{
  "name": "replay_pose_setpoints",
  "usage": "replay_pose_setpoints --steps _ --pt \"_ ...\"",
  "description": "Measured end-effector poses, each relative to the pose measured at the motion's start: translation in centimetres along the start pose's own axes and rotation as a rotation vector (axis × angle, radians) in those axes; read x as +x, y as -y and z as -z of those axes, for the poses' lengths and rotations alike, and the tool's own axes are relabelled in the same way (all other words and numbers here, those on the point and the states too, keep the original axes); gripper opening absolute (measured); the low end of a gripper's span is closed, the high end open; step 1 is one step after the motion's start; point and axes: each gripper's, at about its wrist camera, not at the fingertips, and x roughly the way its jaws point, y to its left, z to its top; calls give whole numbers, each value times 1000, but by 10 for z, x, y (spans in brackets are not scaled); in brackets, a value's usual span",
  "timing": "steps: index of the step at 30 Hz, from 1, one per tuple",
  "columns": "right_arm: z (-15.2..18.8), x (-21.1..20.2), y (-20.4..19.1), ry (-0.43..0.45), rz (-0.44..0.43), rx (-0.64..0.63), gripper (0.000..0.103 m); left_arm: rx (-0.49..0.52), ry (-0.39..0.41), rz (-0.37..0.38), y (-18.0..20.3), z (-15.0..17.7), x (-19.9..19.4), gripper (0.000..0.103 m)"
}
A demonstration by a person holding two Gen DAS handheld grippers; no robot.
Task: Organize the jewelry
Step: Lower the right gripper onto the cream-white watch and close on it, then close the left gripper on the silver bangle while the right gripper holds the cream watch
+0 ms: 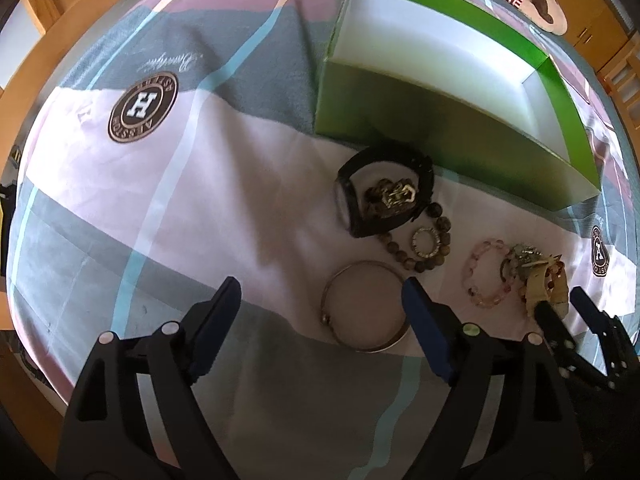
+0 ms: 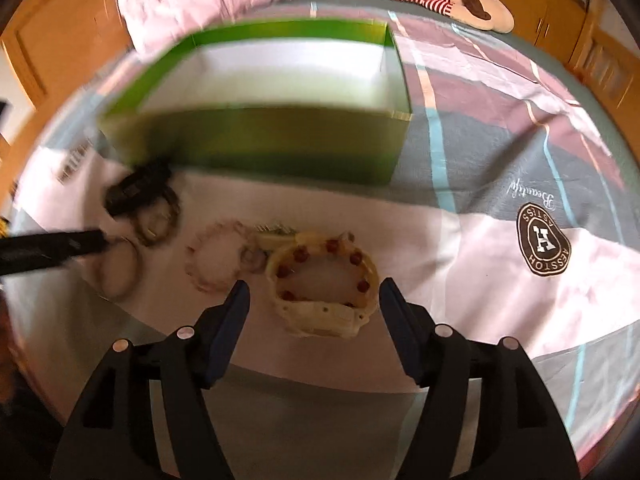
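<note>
Left tongs: wide open, empty, by the green cardboard box.
Right tongs: open (nothing gripped), around cream beaded bracelet.

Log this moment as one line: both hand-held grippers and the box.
left hand-held gripper: open, by silver bangle | right hand-held gripper: open, around cream watch | green box: empty

Green box, white inside; pink-grey striped bedsheet; cream watch.

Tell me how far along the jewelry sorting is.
Nothing is done: the green box is empty. Nothing is in hand; the left claw hangs open by the silver bangle, and the right claw open over the cream watch. The black watch and bead bracelets remain.
</note>
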Motion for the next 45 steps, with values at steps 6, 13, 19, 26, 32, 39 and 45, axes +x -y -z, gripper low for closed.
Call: replay_pose_setpoints --steps 6,13,19,26,32,39,45 --pt "2 8 9 -1 -17 53 62 25 -35 19 4 4 9 85" --pt "-4 -40 33 167 -202 115 62 49 -43 23 15 6 13 87" --pt "-6 -33 29 127 -154 102 62 59 -53 14 23 2 19 88" --pt "1 -21 25 60 -106 107 62 96 -60 0 44 9 30 89" --pt "3 -13 23 38 -92 106 62 185 -7 -99 75 15 46 90" --pt "5 -15 24 45 -83 96 62 237 41 -88 103 16 44 62" --pt "5 -15 23 51 -80 92 62 234 50 -86 112 15 43 62"
